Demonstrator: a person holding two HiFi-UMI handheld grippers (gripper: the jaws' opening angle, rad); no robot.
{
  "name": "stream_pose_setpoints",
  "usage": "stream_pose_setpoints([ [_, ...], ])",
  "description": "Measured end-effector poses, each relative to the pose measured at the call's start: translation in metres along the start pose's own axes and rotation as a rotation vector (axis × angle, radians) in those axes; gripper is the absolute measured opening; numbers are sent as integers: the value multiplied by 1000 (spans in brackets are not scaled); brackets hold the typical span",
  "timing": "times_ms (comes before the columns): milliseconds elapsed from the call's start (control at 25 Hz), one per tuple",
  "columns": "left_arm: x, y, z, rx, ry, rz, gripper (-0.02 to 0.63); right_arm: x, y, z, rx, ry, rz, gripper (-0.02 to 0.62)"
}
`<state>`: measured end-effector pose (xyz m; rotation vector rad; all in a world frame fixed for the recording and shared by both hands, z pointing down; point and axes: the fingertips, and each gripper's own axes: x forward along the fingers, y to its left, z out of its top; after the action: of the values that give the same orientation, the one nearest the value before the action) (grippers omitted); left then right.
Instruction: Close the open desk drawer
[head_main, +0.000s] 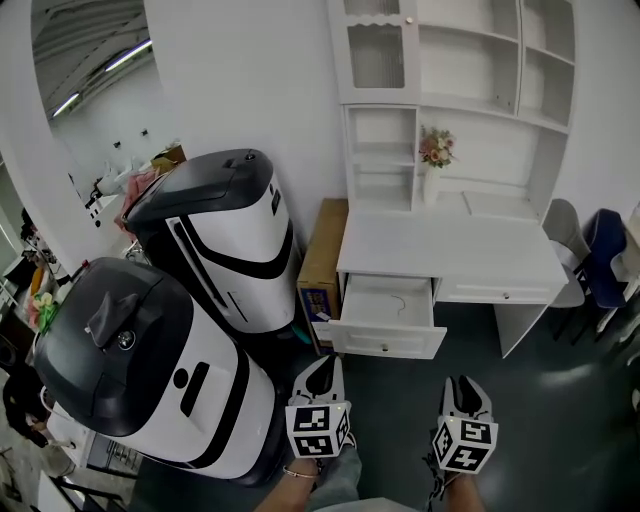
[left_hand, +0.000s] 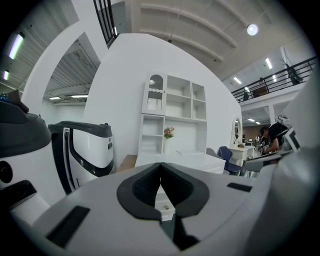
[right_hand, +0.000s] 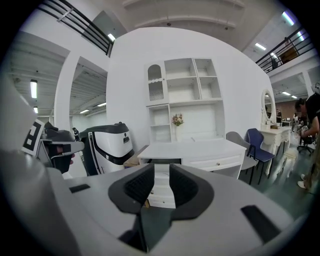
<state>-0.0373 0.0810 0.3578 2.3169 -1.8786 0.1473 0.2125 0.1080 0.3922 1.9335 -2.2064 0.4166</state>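
Dark, glossy floor here, and the white desk stands on it, back to the wall. Just beside the desk's left end, a cardboard box stands on edge. Further left of the desk stand a black-and-white machine and a second machine, both on the floor. Right of the desk stand a grey chair and a blue chair. The desk top is white, with a vase of flowers at its back.
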Motion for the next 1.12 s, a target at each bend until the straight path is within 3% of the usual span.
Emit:
stream_pose_setpoints([
  [520,120,64,39,7,15,-39,18,121,20,53,10,19,-53,103],
  [840,175,105,44,7,30,-53,18,186,52,70,-9,30,-50,104],
  [1120,205,121,32,-2,68,-66,18,215,55,67,-13,62,-71,104],
])
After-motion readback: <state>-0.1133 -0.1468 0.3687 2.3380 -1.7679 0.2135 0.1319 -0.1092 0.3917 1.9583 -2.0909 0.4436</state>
